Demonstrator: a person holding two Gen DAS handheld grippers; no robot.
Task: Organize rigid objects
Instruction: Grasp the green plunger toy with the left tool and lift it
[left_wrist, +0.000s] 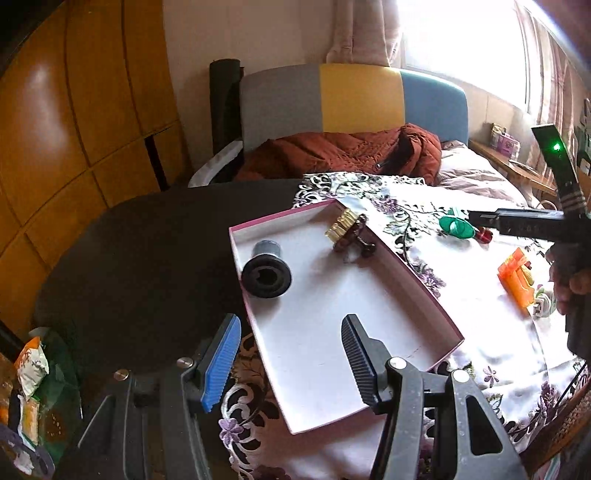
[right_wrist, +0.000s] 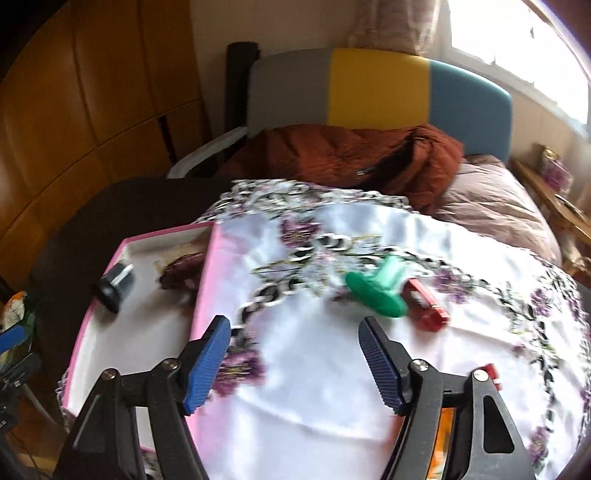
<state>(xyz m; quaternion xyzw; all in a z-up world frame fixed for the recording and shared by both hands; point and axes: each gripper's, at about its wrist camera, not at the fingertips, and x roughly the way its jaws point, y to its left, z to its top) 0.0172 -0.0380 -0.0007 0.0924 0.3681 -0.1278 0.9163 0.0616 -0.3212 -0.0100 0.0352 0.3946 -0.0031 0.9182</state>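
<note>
Left claw (left_wrist: 291, 363): spread wide, empty, above the pink tray's (left_wrist: 417, 273) near end.
Right claw (right_wrist: 295, 363): spread wide, empty, over the floral cloth (right_wrist: 314, 387).
Tray contents: black cylinder (left_wrist: 266, 275), brush (left_wrist: 349, 232).
On cloth: green piece (right_wrist: 376, 291) touching red piece (right_wrist: 426, 304); orange piece (left_wrist: 515, 278) apart.

We see daylight pouring through the window (left_wrist: 461, 48) at upper right, blown out to white glare. The wooden cupboard (left_wrist: 55, 147) carries a soft sheen and bows with the fisheye curve. The left view is sharp; the right view is smeared by motion blur, corners dark.
</note>
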